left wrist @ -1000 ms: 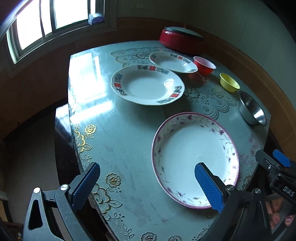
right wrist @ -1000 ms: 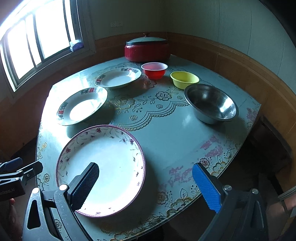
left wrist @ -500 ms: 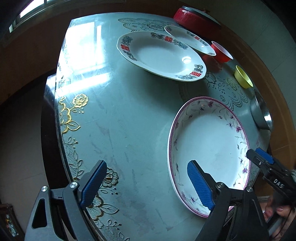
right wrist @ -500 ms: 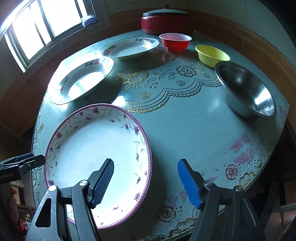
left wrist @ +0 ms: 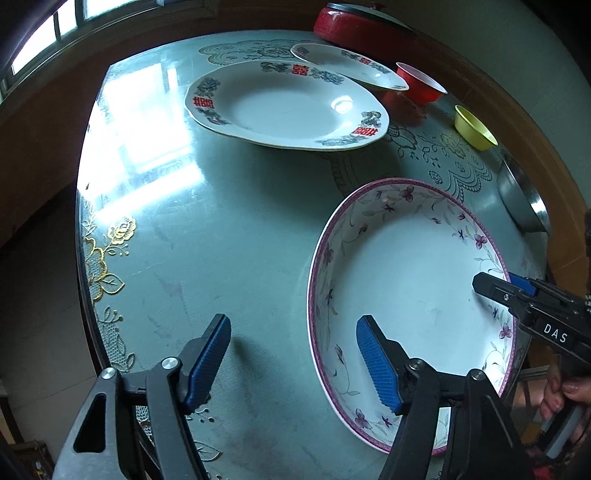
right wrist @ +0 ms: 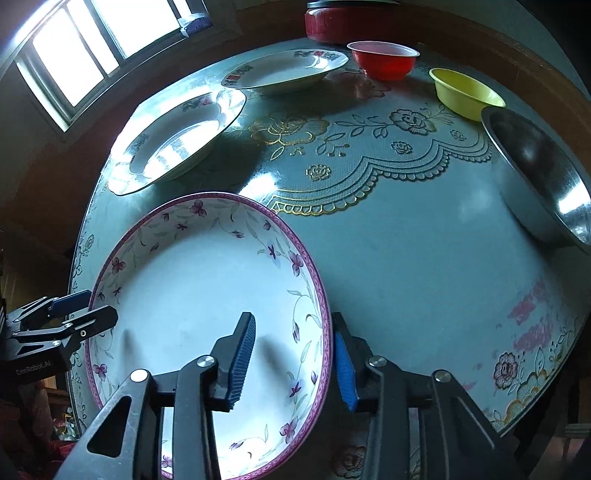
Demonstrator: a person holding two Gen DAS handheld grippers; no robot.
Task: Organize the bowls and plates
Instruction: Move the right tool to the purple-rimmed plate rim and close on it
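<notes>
A round table [right wrist: 424,266] fills most of both views, its pale blue-green cover glossy and catching window glare on the left. The cover [left wrist: 229,236] carries a printed lace pattern: gold roses and leaves along the near left edge, a scalloped border with flowers across the middle [right wrist: 369,177], and faded pink blooms at the near right. At the far edge stands a red lidded pot [right wrist: 343,20]. A barred window [right wrist: 74,55] glows at the far left, with a small box [right wrist: 192,22] on its sill. Brown wood panelling [left wrist: 48,107] lines the wall behind the table.
</notes>
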